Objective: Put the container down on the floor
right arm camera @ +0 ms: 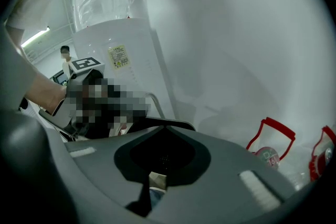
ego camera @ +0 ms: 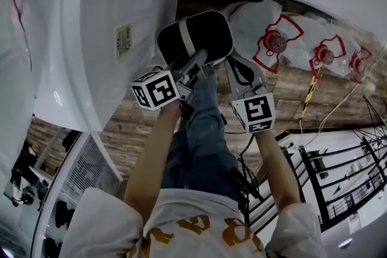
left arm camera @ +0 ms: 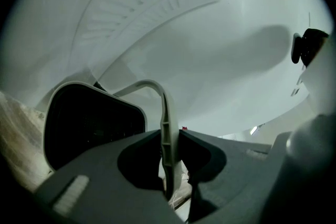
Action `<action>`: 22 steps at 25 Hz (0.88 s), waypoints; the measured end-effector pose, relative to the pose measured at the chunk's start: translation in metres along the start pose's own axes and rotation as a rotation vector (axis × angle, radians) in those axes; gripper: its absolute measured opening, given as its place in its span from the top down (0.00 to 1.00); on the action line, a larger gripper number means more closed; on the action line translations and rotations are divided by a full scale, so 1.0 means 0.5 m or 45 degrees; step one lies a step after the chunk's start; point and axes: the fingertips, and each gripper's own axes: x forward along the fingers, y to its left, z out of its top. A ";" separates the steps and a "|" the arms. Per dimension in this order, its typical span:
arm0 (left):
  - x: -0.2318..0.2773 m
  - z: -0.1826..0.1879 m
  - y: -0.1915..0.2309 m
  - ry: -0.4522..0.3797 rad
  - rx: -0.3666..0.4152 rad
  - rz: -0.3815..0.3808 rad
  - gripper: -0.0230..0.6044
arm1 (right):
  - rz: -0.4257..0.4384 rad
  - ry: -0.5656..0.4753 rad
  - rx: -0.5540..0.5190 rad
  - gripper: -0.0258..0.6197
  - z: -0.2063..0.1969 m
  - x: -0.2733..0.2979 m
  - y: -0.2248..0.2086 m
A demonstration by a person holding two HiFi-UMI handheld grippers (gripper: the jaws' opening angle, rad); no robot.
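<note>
Above the brown plank floor (ego camera: 124,130), my left claw (left arm camera: 169,132) grips the pale arched handle (left arm camera: 165,107) of the black rounded plastic container (ego camera: 208,33). My right claw (right arm camera: 163,124), just right of it, is closed on nothing. I should lower it level, releasing only once grounded.

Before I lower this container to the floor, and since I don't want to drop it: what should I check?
1. Left tool shut on the handle: ok.
2. Right tool shut on the container rim: ok.
3. Floor beneath the container: cannot tell, hidden.
4. Bottles out of the landing spot: cannot tell.
5. Leg out of the way: not ok, looks right below the tools.
</note>
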 end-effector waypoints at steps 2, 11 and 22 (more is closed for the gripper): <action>0.010 -0.001 0.014 0.005 -0.002 0.007 0.84 | 0.007 0.004 0.011 0.92 -0.008 0.016 -0.001; 0.048 0.000 0.082 0.010 -0.003 0.063 0.84 | 0.009 0.004 0.042 0.91 -0.048 0.087 -0.005; 0.094 -0.040 0.174 0.105 0.050 0.142 0.84 | 0.011 0.048 0.050 0.91 -0.100 0.150 -0.003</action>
